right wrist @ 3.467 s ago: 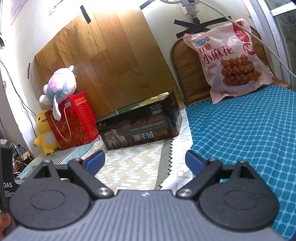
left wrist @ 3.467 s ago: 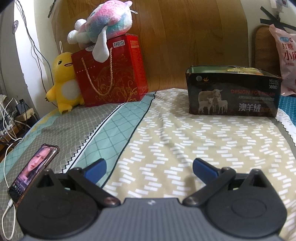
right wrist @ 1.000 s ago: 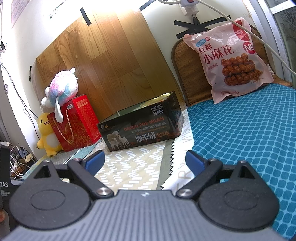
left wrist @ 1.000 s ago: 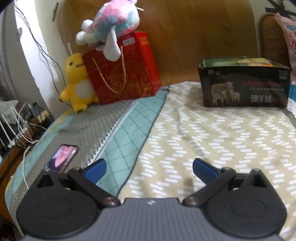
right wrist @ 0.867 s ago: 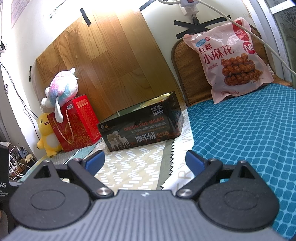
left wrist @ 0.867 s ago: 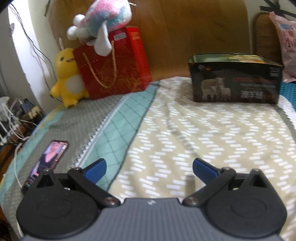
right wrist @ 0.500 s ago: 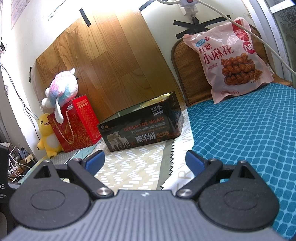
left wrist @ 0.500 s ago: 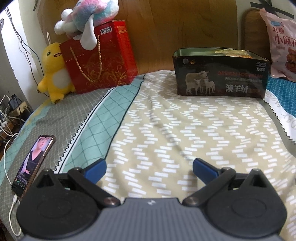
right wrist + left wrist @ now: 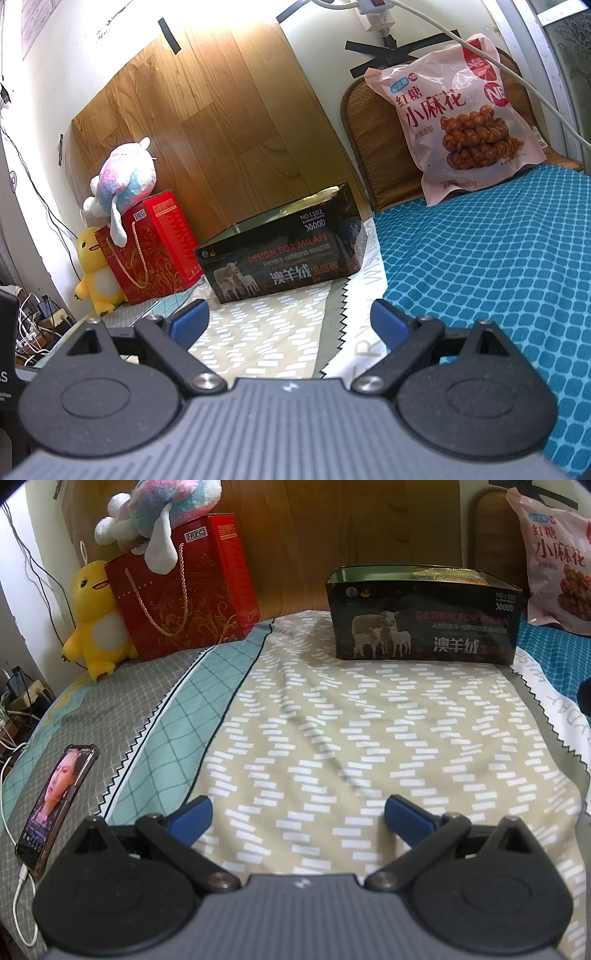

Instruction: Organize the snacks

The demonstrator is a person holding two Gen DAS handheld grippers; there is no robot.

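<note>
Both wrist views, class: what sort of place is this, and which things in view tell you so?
Most likely a bedroom at home. Patterned bedding covers the surface, a yellow plush duck and a pastel plush toy sit by the wall, and a phone lies charging.

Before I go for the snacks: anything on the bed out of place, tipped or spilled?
Nothing spilled or tipped. The pink snack bag leans upright against the headboard, outside the open black box. A phone with its screen lit lies near the bed's left edge, on a cable.

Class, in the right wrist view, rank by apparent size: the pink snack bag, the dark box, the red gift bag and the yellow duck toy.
1. dark box and snack bag: too close to call
2. red gift bag
3. yellow duck toy
</note>
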